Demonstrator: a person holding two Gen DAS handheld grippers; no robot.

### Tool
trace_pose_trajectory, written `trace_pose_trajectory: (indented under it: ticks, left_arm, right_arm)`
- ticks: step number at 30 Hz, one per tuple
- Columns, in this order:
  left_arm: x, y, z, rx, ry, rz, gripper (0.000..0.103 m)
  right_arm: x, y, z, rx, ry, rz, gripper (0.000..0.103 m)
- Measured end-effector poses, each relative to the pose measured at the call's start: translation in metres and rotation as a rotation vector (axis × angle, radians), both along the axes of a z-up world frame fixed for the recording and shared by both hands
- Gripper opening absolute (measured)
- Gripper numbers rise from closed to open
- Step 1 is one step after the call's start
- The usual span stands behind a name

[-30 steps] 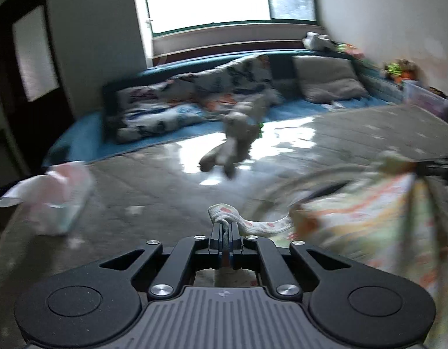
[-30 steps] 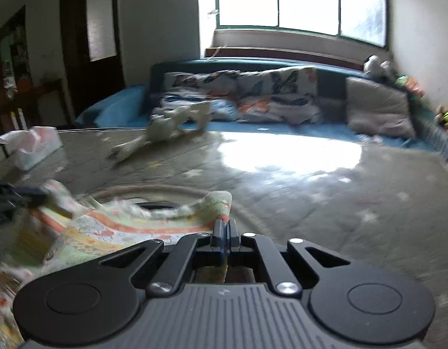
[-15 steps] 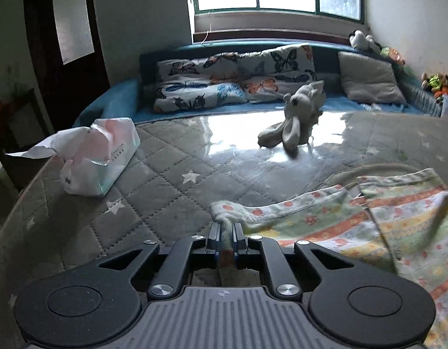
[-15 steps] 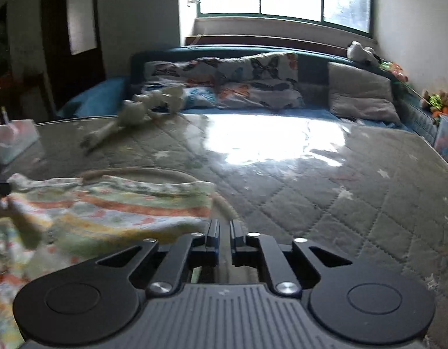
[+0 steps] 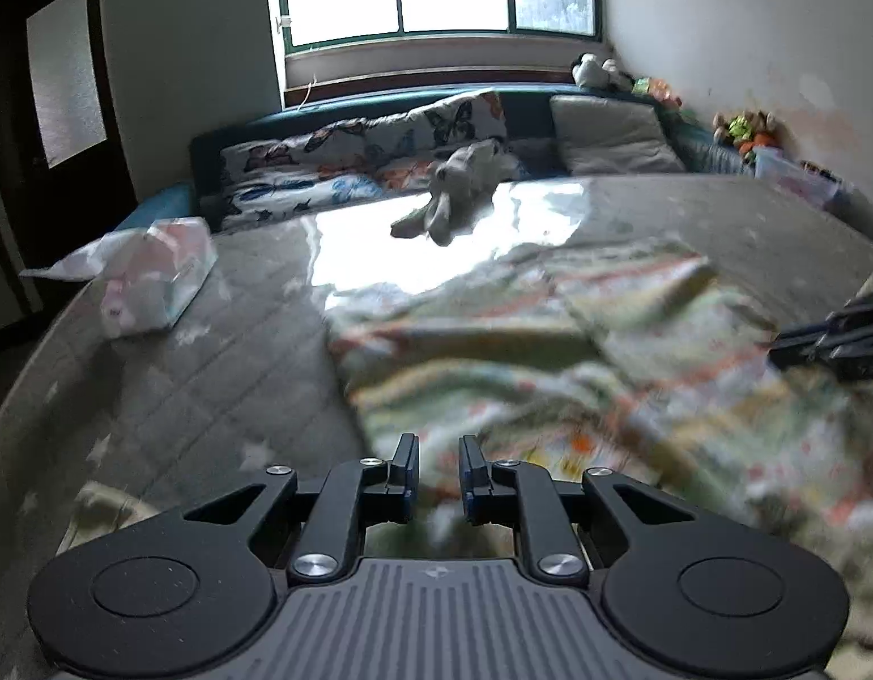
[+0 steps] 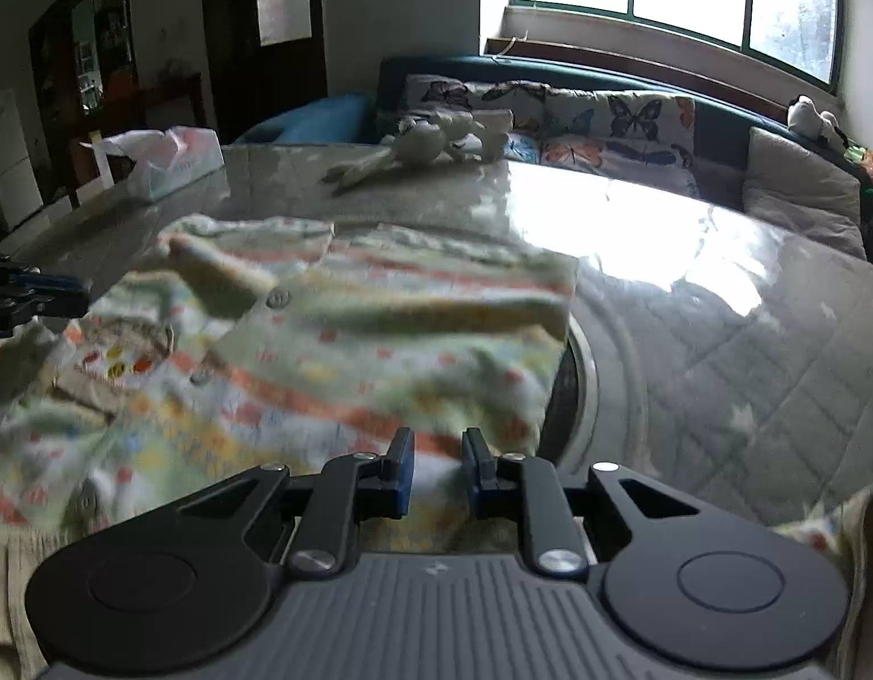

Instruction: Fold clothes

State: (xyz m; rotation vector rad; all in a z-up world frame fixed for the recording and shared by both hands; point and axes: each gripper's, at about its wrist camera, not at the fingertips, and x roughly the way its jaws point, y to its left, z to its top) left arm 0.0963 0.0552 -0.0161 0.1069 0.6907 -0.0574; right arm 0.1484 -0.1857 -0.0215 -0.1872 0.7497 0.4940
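With your left gripper (image 5: 439, 470) and right gripper (image 6: 438, 467) both just eased narrowly apart and holding nothing, the patterned garment (image 6: 345, 340) lies rumpled mid-worktop (image 6: 748, 351), so pulling away low could snag it and undo the fold.

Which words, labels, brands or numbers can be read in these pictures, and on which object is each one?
No text is readable.
Tissue pack: faint print on its side, too blurred to read.
Left claw body: a small emblem only, no letters.
Garment: patterns only, no words.
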Motion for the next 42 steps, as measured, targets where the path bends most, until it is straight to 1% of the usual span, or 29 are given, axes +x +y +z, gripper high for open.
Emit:
trace_pose_trajectory:
  ticks: [3,7,11,13,15,18,21,25,28,30,33,39,42]
  left_arm:
    - [-0.011,0.01,-0.008,-0.01,0.015,0.02,0.016]
    - [-0.028,0.021,-0.009,-0.037,0.005,0.038,0.017]
    - [-0.038,0.031,-0.013,-0.031,-0.009,0.059,0.02]
    - [-0.041,0.032,-0.013,-0.02,-0.015,0.065,0.022]
    - [-0.045,0.033,-0.013,-0.01,-0.02,0.066,0.022]
    - [-0.045,0.037,-0.013,0.001,-0.023,0.067,0.027]
    - [-0.046,0.041,-0.012,0.004,-0.022,0.083,0.033]
    - [-0.052,0.035,-0.004,0.021,-0.026,0.104,0.031]
    - [-0.061,0.026,-0.001,0.021,-0.04,0.086,0.032]
    - [-0.064,0.024,-0.001,0.017,-0.036,0.085,0.032]
    - [-0.069,0.026,-0.008,0.014,-0.018,0.101,0.032]
    - [-0.076,0.035,-0.011,0.0,-0.019,0.141,0.035]
    - [-0.08,0.04,-0.011,-0.002,-0.021,0.165,0.041]
  right_arm:
    - [-0.01,-0.01,-0.002,-0.001,-0.007,-0.017,0.018]
    - [-0.023,-0.016,0.0,0.005,-0.028,-0.017,0.018]
    - [-0.034,-0.023,0.004,0.036,-0.037,-0.026,0.022]
    - [-0.041,-0.024,0.004,0.039,-0.024,-0.028,0.024]
    - [-0.049,-0.026,0.003,0.028,-0.028,-0.02,0.028]
    - [-0.065,-0.031,0.002,-0.001,-0.045,-0.004,0.03]
    - [-0.073,-0.039,0.004,0.007,-0.035,-0.009,0.033]
    - [-0.085,-0.055,0.008,0.057,-0.013,-0.034,0.034]
    - [-0.086,-0.066,0.012,0.103,-0.018,-0.07,0.034]
    - [-0.081,-0.082,0.014,0.151,-0.005,-0.12,0.034]
    - [-0.074,-0.1,0.013,0.169,-0.017,-0.19,0.034]
    - [-0.044,-0.142,0.004,0.136,-0.05,-0.358,0.034]
    - [-0.033,-0.164,0.002,0.107,-0.076,-0.449,0.034]
